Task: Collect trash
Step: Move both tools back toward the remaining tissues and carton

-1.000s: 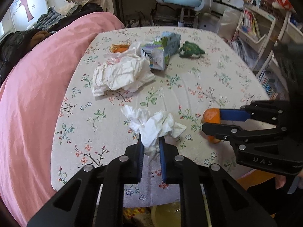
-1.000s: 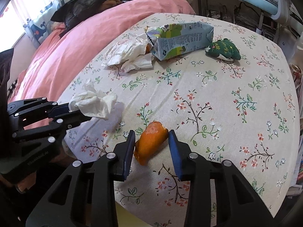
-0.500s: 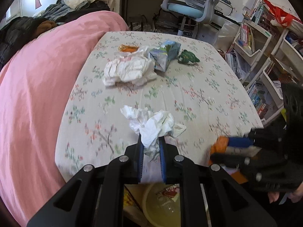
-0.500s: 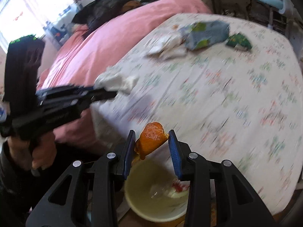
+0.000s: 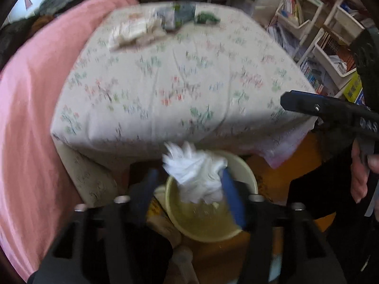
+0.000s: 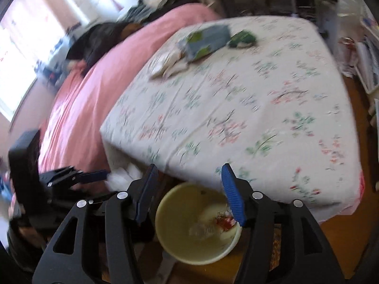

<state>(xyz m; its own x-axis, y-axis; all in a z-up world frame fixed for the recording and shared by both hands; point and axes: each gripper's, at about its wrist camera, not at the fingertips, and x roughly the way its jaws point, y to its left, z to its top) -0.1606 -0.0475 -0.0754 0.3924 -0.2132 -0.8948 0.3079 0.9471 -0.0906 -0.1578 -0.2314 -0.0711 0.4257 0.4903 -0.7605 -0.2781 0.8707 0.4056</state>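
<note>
Cluttered bedroom, pink bed (image 6: 123, 54) alongside a bench (image 6: 272, 123) draped in a floral cloth, shelving (image 5: 331, 35) crowded with books at the far side. Below the bench's near edge, a pale yellow bowl (image 6: 170, 243) on the wooden floor, scraps already lying in its bottom. Left hand-held gripper (image 5: 189, 193) poised over that bowl, blue fingers spread wide apart, a crumpled white tissue (image 5: 196, 172) between them against the right-hand finger, above the bowl's mouth; too blurred to tell whether the tissue hangs from that finger or is loose in the air. Right hand-held gripper (image 6: 189, 189) likewise above the bowl with jaws wide apart, nothing between them. Seen from the right wrist view, the left hand-held gripper at lower left, the white tissue at its tip just under the bench edge. Seen from the left wrist view, one black arm of the right hand-held gripper crossing the frame at right, a hand (image 5: 362, 172) wrapped round its grip. Left on the bench's far end: a larger wad of white tissue (image 6: 165, 62), a flattened blue-and-green carton (image 6: 208, 40) touching it, and a small green wrapper (image 6: 244, 39) just beside the carton. Both views smeared by motion blur.
</note>
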